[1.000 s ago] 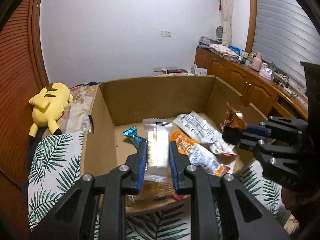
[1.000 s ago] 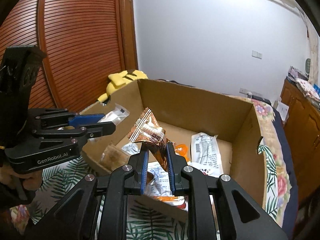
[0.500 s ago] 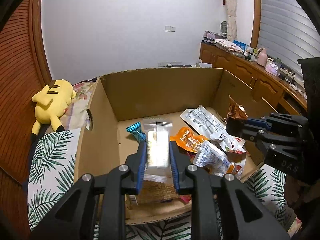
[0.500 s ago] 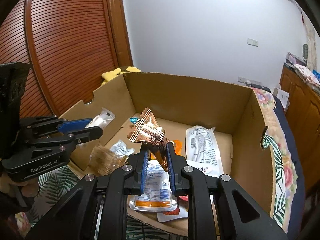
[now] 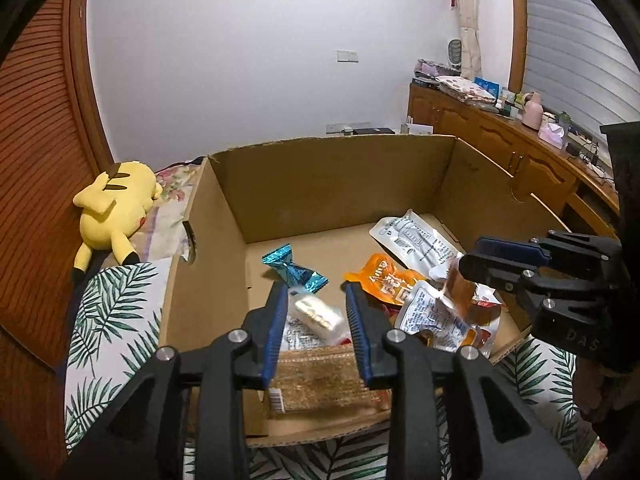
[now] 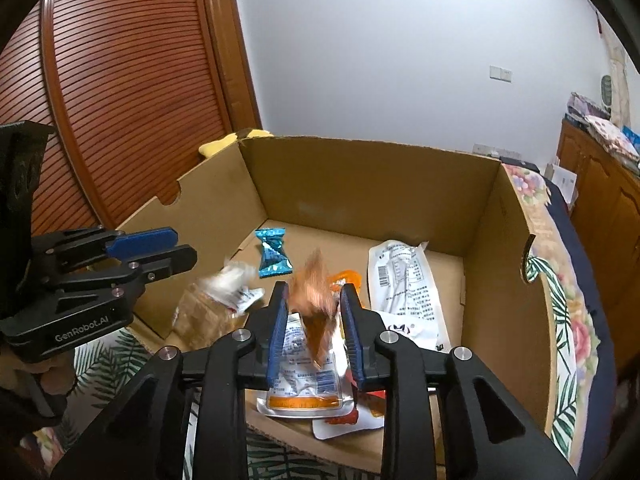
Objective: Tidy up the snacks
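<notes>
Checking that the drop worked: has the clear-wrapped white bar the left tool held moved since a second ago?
Yes. The white bar has dropped from upright between the opening left tool toward the box floor, tilted beside the blue candy.

White plaster wall (image 5: pixel 260 60) at the back, bare except a light switch plate (image 5: pixel 346 56) and a socket strip (image 5: pixel 348 126) low down. Left side: slatted reddish-brown wooden doors (image 6: pixel 132 80) with a curved frame. Right side: wooden sideboard (image 5: pixel 520 156) with panelled cabinet doors, its top crowded with folded cloths, boxes and a pink jug (image 5: pixel 532 109). Above it a grey ribbed shutter (image 5: pixel 576 56) and a pale curtain (image 5: pixel 468 20). Bedding with palm-leaf print (image 5: pixel 108 312) in front; yellow plush toy (image 5: pixel 114 208) lying by the doors. Lighting even, indoor.
</notes>
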`<state>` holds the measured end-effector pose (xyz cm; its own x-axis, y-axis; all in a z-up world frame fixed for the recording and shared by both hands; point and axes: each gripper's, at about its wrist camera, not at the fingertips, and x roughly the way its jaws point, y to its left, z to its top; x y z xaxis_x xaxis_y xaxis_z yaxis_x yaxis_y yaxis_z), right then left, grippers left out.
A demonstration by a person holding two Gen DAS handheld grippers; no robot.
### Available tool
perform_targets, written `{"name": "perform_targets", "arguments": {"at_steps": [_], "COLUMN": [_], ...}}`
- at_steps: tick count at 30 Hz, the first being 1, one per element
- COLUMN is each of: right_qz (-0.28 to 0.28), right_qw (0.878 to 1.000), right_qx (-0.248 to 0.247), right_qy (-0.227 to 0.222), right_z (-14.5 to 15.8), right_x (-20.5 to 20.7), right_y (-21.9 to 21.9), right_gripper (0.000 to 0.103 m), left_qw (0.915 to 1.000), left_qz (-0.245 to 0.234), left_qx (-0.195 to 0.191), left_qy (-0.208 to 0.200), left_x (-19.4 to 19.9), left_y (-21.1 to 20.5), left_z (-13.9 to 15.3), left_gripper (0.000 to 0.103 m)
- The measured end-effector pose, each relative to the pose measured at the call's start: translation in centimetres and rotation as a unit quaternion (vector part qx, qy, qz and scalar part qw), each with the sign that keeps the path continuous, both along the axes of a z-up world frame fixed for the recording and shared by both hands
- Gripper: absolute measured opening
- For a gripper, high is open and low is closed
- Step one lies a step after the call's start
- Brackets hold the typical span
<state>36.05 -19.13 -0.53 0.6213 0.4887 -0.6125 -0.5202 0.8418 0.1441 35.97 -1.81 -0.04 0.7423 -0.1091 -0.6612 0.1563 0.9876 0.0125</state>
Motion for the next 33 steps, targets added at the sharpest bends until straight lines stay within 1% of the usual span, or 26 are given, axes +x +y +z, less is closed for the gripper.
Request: {"name": "perform_targets", "arguments": {"at_steps": [7, 12, 18, 27, 30, 33], "right_qz": [-0.002, -0.007, -0.019, -0.036, -0.042, -0.051], "right_qw": [1.0, 1.0, 0.999, 0.997, 0.995, 0.994], "right_qx": [0.001, 0.004, 0.011, 0.02, 0.021, 0.024], "right_qy": [-0.01, -0.021, -0.04, -0.072, -0.083, -0.093], "right_z": [0.9, 2.0, 4.0, 6.6, 7.3, 7.9], "right_x": [-1.4, -3.2, -6.0, -11.2, -12.9, -14.6], "right_y": [-0.2, -0.8, -1.7, -2.8, -3.1, -3.4], "right_gripper": [0.026, 0.026, 0.027, 0.031, 0.035, 0.041], "left_qw": [0.9999, 0.9995, 0.9986, 0.996, 0.9949, 0.9941], "left_qz": [0.003, 0.001, -0.002, -0.001, 0.002, 0.006], "left_qx": [0.012, 0.017, 0.022, 0.028, 0.029, 0.027], "left_qy": [-0.011, -0.027, -0.049, -0.084, -0.097, -0.105], "left_x": [-1.7, -3.8, -6.9, -12.5, -14.4, -16.1], "left_y": [-0.2, -0.6, -0.8, -1.5, -1.4, -1.2], "left_z": [1.1, 2.8, 5.2, 8.3, 9.2, 9.7], "left_gripper": [0.032, 0.033, 0.035, 0.039, 0.043, 0.048]}}
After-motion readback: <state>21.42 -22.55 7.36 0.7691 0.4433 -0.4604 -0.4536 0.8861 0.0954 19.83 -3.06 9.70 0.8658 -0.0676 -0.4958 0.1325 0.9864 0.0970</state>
